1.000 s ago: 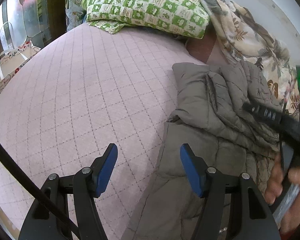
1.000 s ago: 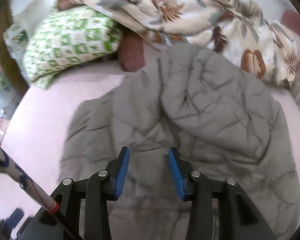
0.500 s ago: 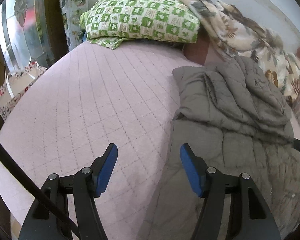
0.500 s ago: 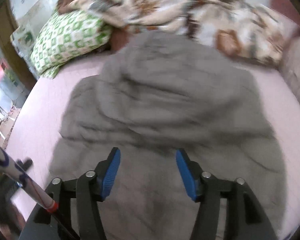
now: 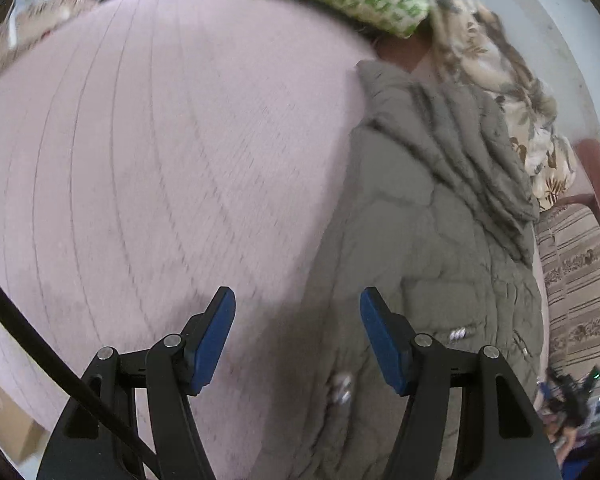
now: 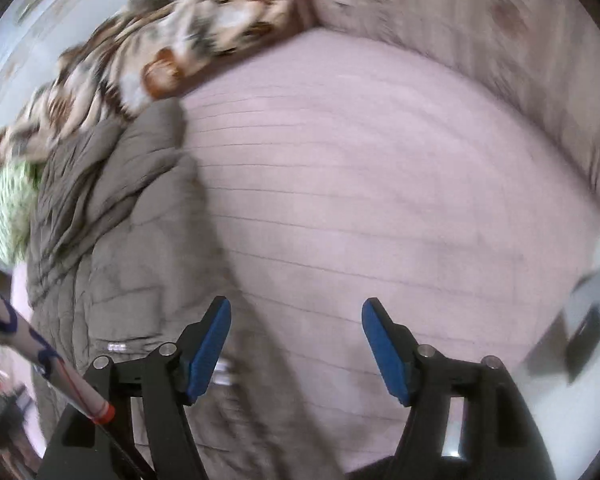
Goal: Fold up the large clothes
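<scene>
- L gripper (image 5: pixel 296 336): pointing steeply down, jaws apart w/ clear gap, blue pads (image 5: pixel 214 340) bare, nothing between them.
- R gripper (image 6: pixel 296 344): also angled steeply down, jaws have just been opening, now wide; pads (image 6: pixel 210 346) bare, nothing between them.

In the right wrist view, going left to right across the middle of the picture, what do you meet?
Green-and-white checked pillow → grey quilted jacket → pink quilted bed cover → striped cushion at the far right edge.
</scene>
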A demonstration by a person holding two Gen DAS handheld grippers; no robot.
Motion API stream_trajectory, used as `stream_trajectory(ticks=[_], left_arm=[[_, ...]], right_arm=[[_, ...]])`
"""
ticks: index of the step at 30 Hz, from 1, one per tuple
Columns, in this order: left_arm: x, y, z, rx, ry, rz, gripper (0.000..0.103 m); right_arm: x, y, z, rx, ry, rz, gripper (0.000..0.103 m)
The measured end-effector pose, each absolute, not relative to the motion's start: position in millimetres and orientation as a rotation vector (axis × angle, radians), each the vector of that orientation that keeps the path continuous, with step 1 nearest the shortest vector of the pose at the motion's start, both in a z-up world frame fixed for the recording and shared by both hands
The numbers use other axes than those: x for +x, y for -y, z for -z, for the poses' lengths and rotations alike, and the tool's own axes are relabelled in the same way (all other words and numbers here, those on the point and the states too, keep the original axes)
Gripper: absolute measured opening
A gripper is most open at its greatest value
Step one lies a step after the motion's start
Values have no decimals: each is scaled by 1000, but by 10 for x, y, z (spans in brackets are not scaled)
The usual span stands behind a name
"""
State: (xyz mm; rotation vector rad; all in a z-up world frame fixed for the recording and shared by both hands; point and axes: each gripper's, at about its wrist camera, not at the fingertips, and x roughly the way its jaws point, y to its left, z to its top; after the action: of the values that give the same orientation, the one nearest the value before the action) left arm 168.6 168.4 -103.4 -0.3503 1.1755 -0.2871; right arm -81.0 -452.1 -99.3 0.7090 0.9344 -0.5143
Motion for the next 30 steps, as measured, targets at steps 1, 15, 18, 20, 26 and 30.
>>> stream_trajectory(ticks=[1,15,18,20,26,30], left_arm=[[1670,-1671,1086,-352,-1197,296,64],[1277,-1440,1167,-455,-1273,573,71],[1205,-1588,1231,-591,-1294,602,71],[1157,-1620,1291,-653,-1317,629,71],[964,-1545,1332,-667,-1309,657,71],[937,-1418,1282,-613,-1296,633,72]], right_arm=[[-894,4621,1094,767,-931,494,74],[-723,4289,1499,968,-927,109,82],[-754,4121,1523,980,-939,46,82],[-769,4034,1522,962,-944,31,82],[-857,3837,1564,968,-949,-17,82],[-937,3683,1596,949,-948,-25,82]])
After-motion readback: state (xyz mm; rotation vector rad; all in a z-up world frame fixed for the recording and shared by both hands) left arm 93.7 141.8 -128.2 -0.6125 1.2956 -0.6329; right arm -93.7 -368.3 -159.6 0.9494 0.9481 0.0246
